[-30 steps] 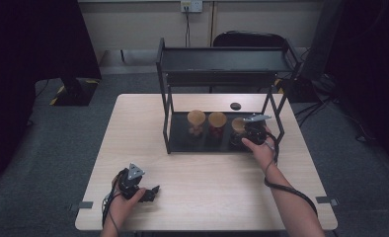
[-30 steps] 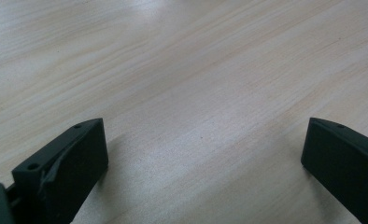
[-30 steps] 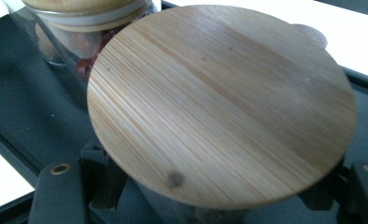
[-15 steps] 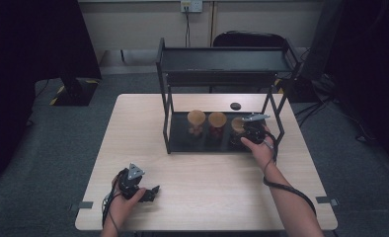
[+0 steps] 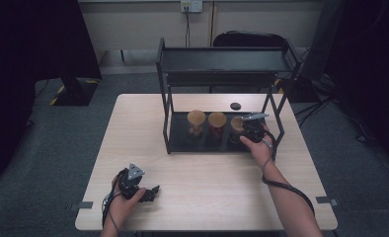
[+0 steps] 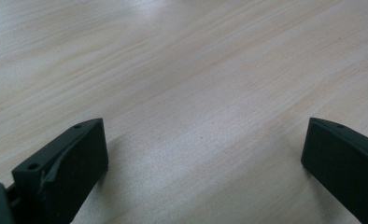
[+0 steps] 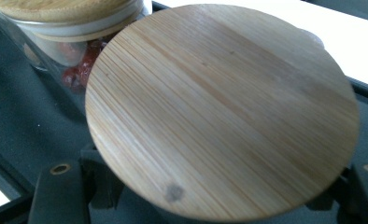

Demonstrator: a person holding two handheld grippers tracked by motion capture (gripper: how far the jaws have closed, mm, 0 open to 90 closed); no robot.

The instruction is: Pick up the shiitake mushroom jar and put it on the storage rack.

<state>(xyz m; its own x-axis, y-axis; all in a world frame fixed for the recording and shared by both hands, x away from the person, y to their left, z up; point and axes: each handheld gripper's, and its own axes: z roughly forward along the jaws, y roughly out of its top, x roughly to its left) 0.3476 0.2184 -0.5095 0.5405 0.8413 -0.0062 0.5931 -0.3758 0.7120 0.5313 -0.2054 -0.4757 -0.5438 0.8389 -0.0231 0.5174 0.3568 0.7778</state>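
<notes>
Jar between right tongs

Jar body hidden beneath its own wooden lid

High overview of table; two close gripper-mounted views

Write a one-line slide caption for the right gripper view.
Right claw shut on a bamboo-lidded jar on the rack's dark lower shelf, beside a second jar.
</notes>
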